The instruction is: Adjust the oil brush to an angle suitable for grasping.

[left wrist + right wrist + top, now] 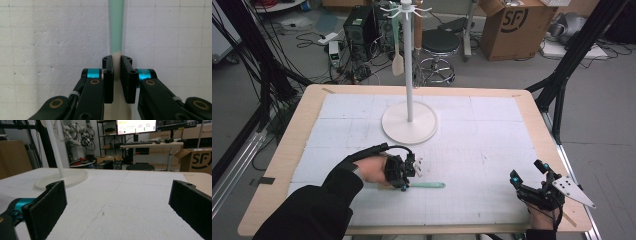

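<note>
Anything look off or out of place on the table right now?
Nothing is spilled or damaged. One utensil lies flat on the mat instead of hanging on the stand, where another utensil hangs. The left hand-held gripper is closed on its cream end; the right hand-held gripper is open and holds nothing.

A mint-green and cream spatula lies at centre frame on a white, faintly gridded foam mat over a pale wood bench; upper centre, a white stand; both grippers black with turquoise accents.
</note>
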Demonstrator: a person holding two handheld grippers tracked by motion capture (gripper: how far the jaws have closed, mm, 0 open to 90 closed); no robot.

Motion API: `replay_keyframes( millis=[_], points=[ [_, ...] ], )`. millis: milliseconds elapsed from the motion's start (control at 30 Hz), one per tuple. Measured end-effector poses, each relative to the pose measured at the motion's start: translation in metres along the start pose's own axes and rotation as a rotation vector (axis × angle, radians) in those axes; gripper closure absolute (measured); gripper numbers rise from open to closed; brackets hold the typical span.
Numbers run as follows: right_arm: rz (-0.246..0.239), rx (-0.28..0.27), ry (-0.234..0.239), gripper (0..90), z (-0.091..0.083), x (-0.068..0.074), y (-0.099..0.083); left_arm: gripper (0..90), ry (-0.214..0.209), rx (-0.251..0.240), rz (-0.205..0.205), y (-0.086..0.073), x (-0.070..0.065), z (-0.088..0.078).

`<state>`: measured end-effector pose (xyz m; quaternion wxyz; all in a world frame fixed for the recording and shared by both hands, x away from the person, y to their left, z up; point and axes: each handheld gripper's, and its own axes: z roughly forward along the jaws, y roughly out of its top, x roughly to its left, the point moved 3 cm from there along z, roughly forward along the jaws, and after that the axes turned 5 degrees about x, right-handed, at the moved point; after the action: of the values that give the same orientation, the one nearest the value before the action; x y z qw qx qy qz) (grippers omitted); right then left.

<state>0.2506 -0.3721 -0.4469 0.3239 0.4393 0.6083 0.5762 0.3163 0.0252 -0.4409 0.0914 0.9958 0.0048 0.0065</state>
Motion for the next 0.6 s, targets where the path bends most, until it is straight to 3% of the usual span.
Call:
replay_keyframes(
  millis=[133, 233, 600],
  points=[
    [-0.006, 0.003, -0.001, 0.5, 0.0, -0.001, 0.0, 81.9, 0.015, -0.028, -0.017, -0.002, 0.0, -0.007],
    [-0.002, 0.003, -0.001, 0.5, -0.001, 0.0, 0.0, 81.9, 0.028, -0.076, -0.031, -0.005, 0.001, -0.017],
    [-0.014, 0.003, 0.0, 0.5, 0.0, 0.001, 0.0, 81.8, 0.055, -0.391, -0.197, -0.034, -0.003, -0.047]
  ],
)
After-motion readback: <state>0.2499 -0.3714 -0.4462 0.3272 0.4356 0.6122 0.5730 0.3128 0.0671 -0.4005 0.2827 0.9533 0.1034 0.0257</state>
